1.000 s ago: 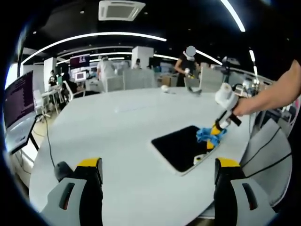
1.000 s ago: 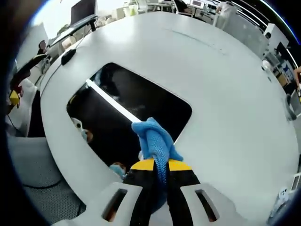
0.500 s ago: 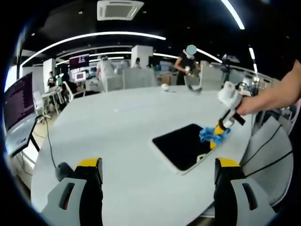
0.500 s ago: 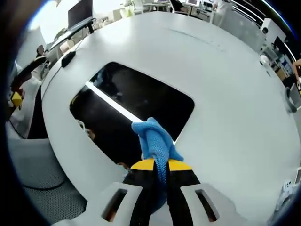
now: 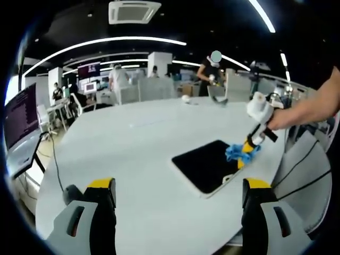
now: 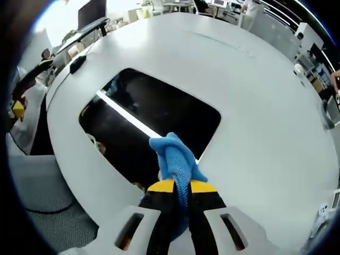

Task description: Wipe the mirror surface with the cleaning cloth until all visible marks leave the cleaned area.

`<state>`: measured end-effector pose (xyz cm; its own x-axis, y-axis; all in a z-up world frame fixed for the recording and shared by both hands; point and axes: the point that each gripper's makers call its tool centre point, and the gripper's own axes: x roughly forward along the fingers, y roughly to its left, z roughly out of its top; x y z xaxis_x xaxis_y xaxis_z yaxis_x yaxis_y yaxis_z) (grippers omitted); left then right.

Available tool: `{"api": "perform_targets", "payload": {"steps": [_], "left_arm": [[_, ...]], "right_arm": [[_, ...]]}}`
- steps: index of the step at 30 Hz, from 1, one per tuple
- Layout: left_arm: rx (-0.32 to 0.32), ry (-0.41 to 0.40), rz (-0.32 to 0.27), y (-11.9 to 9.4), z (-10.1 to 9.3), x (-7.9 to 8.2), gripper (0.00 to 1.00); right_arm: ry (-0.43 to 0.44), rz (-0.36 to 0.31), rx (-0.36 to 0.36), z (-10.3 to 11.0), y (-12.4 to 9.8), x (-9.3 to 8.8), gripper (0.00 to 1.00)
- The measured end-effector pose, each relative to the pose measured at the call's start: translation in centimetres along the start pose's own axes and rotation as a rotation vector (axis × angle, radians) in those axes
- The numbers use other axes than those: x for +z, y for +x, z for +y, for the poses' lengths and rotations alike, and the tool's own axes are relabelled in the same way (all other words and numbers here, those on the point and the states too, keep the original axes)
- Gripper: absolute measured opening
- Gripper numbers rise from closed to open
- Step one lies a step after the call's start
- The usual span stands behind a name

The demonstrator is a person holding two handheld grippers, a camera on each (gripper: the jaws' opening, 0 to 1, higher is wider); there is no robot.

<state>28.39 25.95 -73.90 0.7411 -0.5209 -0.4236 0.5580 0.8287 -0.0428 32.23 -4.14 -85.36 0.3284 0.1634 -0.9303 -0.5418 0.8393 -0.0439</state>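
Right gripper (image 6: 181,187) clamped on blue cloth (image 6: 175,159) over mirror (image 6: 154,119); left gripper (image 5: 178,191) held back, jaws spread wide, nothing between them.

Mirror lies flat on white round table (image 6: 255,106), near the table edge on the person's side; its dark glass reflects a bright ceiling light strip. In right gripper view the cloth is bunched into a wad that sticks out past the yellow-tipped jaws, over the mirror's near edge; actual contact with the glass cannot be told. In left gripper view, mirror (image 5: 207,164) sits right of centre, with right gripper (image 5: 245,154) and cloth (image 5: 238,151) at its far right corner, a bare forearm (image 5: 305,109) behind. Left jaws hover over bare table (image 5: 133,143), well apart from mirror.
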Motion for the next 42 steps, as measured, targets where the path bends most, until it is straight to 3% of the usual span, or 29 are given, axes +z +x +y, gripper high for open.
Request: {"api": "perform_targets", "payload": {"steps": [26,42], "left_arm": [[-0.003,-0.009,0.002,0.0,-0.1,-0.1,0.99],[0.002,-0.026,0.009,-0.6,0.2,-0.6,1.00]], "right_arm": [[-0.026,0.017,-0.020,0.4,0.0,0.1,0.03],[-0.068,0.009,0.022,3.7,0.4,2.0,0.03]]}}
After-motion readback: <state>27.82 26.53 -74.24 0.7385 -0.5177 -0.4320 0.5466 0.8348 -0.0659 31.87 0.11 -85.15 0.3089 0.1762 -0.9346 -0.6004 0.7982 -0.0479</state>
